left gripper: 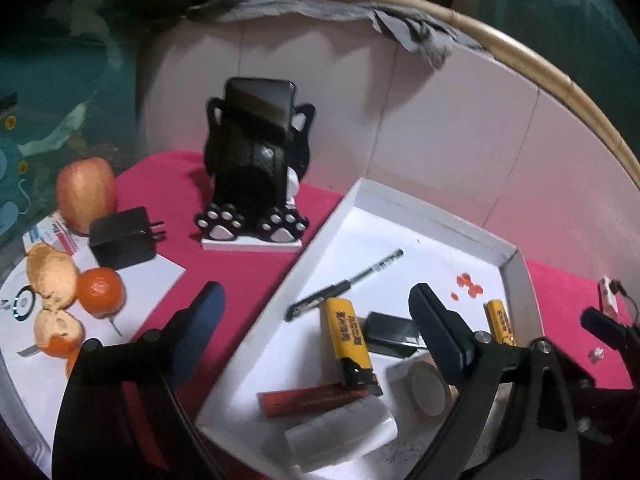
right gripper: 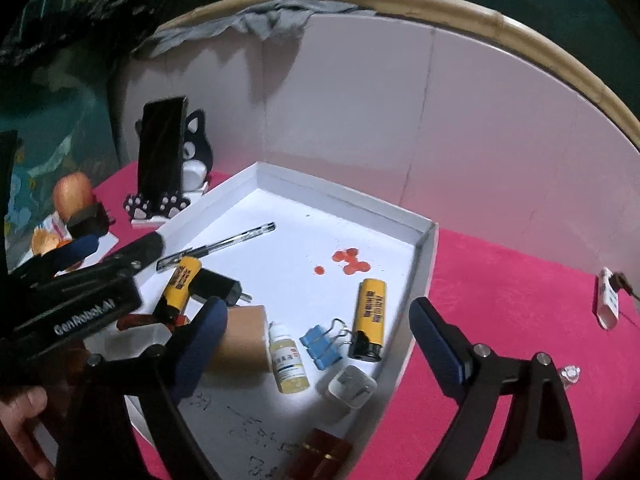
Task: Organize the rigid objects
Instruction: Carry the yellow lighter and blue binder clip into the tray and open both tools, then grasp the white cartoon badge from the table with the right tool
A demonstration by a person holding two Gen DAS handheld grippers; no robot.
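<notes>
A white tray (left gripper: 360,200) (right gripper: 340,196) on the pink cloth holds a black pen (left gripper: 344,286) (right gripper: 216,246), two yellow lighters (left gripper: 348,336) (right gripper: 370,312), a black plug (left gripper: 390,334) (right gripper: 216,286), a tape roll (left gripper: 428,390) (right gripper: 244,338), a red tube (left gripper: 308,398), a small bottle (right gripper: 288,360), a blue binder clip (right gripper: 320,344) and a white charger (right gripper: 352,386). My left gripper (left gripper: 316,320) is open and empty above the tray's left edge. My right gripper (right gripper: 318,340) is open and empty above the tray's near right part.
A black phone (left gripper: 256,120) (right gripper: 160,148) stands in a cat-shaped holder (left gripper: 252,220). A black adapter (left gripper: 120,236), an apple (left gripper: 86,192), an orange (left gripper: 100,290) and peel (left gripper: 52,276) lie at the left. A white USB stick (right gripper: 608,298) lies at the right. A white backboard (left gripper: 440,120) stands behind.
</notes>
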